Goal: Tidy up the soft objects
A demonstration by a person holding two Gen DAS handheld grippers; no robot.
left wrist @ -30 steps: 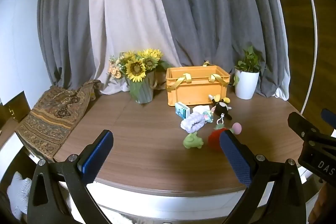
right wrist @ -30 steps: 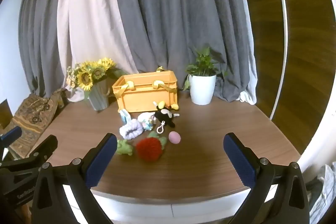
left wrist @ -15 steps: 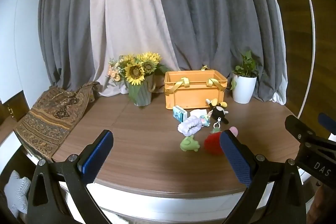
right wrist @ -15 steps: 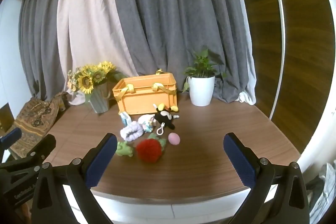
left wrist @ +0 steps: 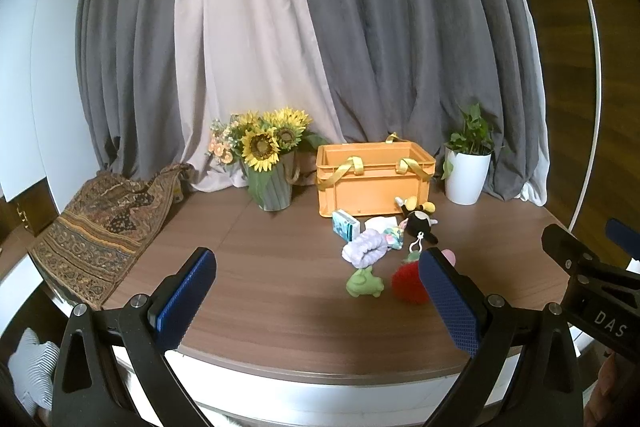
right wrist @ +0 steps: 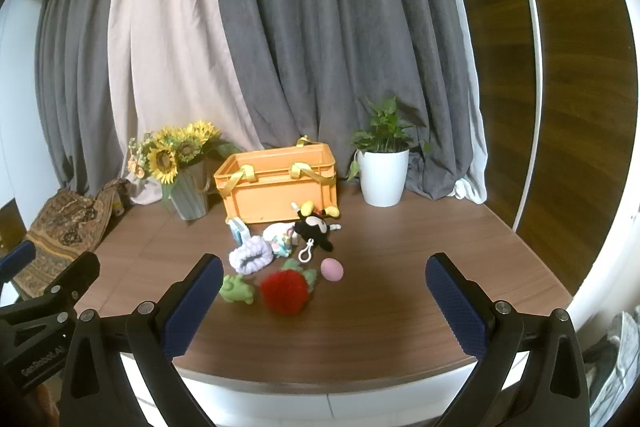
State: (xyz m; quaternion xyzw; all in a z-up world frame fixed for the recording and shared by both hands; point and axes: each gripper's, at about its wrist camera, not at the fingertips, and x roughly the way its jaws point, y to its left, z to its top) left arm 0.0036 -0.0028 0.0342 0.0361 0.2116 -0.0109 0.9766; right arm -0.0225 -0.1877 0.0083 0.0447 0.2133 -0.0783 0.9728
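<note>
Table [right wrist: 420, 259] holds toys [right wrist: 286, 291] in front of the orange crate [right wrist: 280, 193]; left gripper [left wrist: 318, 301] and right gripper [right wrist: 324, 307] both spread, empty.

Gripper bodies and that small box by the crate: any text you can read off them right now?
"DAS": on the right gripper body, cut off by the frame edge.
"GenRobot.AI": on the left gripper body, small but legible.
Small teal box: its print is too small and blurred to read.

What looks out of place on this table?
The soft toys lie scattered on the table in front of the orange crate, not in it. The patterned cloth hangs off the left edge.
</note>
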